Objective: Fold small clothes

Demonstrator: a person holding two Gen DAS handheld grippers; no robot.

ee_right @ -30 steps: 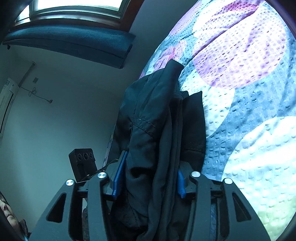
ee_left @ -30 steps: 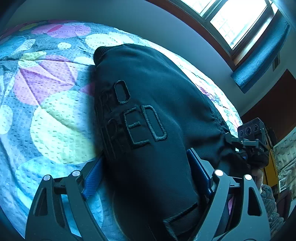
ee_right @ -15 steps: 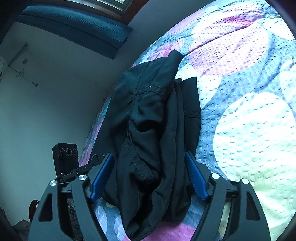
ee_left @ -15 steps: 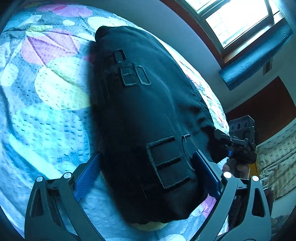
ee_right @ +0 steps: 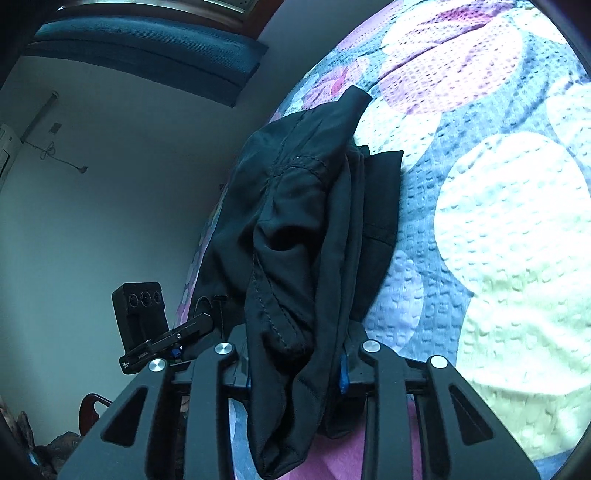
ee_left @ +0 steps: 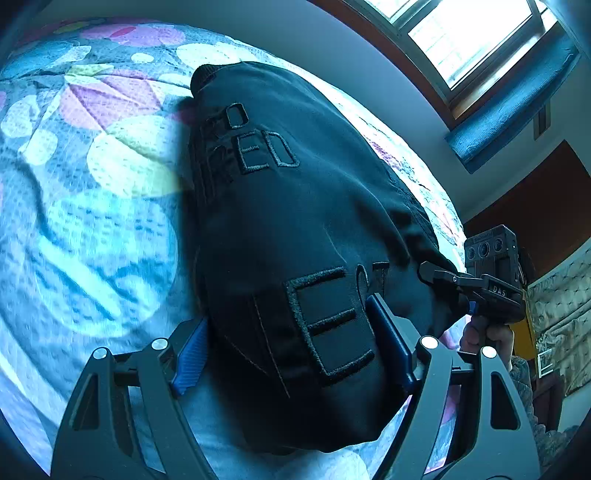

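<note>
Black sweatshirt (ee_left: 295,229) lies on the bed (ee_left: 92,221), bunched lengthwise, w/ both grippers working its near hem. Left gripper (ee_left: 291,350): jaws closing, blue pads either side of a thick wad of cloth at about 6 o'clock in the left wrist view. The pads look just at the fabric, so I read it as caught, not yet squeezed hard. Right gripper (ee_right: 295,365): jaws closing too, already narrow, clenched on a rope-like bundle of the sweatshirt (ee_right: 303,240) that hangs down past the pads at 6 o'clock.

Handling, as I judge it: soft, limp, light-ish but bulky. Heavy knit, matte, won't slip off ribbed pads, nothing fragile. It'll sag and drag rather than hold a line, so both ends need to lift together. Raised stitched letters run across the front, from 11 o'clock down to 5; those patches look stiffer and may resist a crease. A ribbed cuff or collar pokes out at the far end, approx 11 o'clock.

Best hold, I'd say: the hem corners, through all layers, not one loose flap.

Bed cover is puckered, quilted cotton w/ big pale yellow, pink and blue circles; grippy, so cloth won't slide freely. Window (ee_left: 461,33) at 1 o'clock, blue roll of blind below it.
</note>
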